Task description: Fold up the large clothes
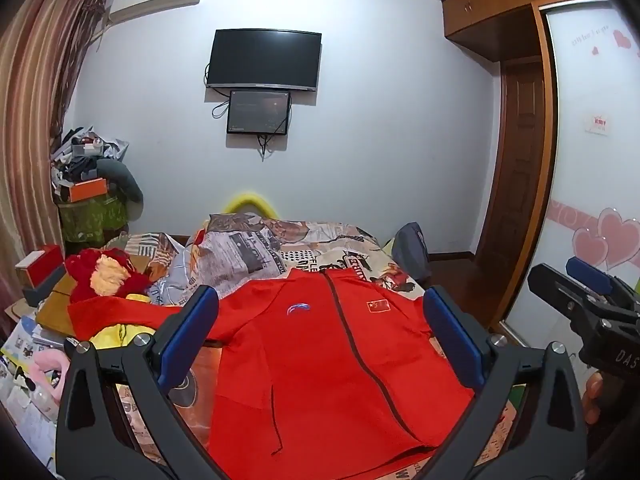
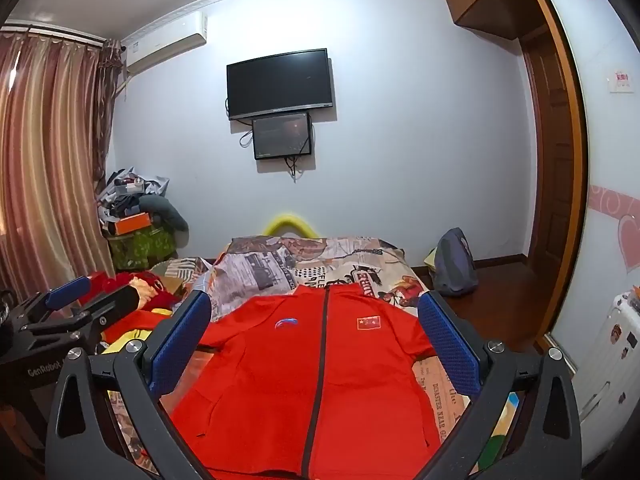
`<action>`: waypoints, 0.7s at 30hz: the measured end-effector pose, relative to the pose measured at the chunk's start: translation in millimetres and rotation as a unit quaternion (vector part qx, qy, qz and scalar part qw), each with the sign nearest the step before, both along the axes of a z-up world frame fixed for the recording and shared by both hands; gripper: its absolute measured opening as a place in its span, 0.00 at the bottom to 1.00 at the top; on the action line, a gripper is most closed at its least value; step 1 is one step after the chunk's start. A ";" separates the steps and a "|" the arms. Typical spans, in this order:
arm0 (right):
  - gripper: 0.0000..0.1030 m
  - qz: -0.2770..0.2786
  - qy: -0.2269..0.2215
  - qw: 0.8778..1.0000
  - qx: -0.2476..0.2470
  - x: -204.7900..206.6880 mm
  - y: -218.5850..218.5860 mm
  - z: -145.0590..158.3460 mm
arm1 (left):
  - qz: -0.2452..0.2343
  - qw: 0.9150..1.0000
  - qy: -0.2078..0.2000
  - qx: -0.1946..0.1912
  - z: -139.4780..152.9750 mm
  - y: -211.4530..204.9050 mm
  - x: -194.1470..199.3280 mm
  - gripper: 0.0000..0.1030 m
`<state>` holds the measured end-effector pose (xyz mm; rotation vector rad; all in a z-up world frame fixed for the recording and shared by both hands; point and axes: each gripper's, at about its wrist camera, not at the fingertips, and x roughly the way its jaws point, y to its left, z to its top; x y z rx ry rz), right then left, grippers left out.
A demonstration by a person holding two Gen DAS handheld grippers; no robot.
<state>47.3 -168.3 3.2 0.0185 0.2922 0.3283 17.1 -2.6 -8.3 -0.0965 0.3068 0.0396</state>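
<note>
A red zip-up jacket [image 1: 320, 360] lies flat, front up, on the bed; it also shows in the right wrist view [image 2: 312, 380]. Its left sleeve [image 1: 120, 312] stretches out to the left. My left gripper [image 1: 320, 320] is open and empty, held above the jacket's chest. My right gripper [image 2: 314, 324] is open and empty, also above the jacket. The right gripper [image 1: 580, 292] shows at the right edge of the left wrist view; the left gripper [image 2: 76, 304] shows at the left of the right wrist view.
The bed has a comic-print sheet [image 2: 360, 268]. A red plush toy [image 1: 104, 276] and clutter lie left of the jacket. A backpack [image 2: 456, 264] stands on the floor at the bed's right. A wardrobe [image 2: 600, 200] is on the right.
</note>
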 end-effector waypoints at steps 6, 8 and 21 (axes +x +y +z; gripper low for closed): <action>1.00 -0.002 0.005 1.000 0.001 1.2 0.6 -2.7 | -0.001 1.000 0.001 0.008 -2.0 -3.0 2.0 1.00; 1.00 -0.004 0.005 1.000 0.000 0.3 1.0 -2.8 | 0.000 1.000 0.001 0.009 -2.2 -2.9 3.0 1.00; 1.00 -0.008 0.005 1.000 0.001 1.4 0.0 -1.7 | -0.004 1.000 0.000 0.010 -2.4 -3.1 1.7 1.00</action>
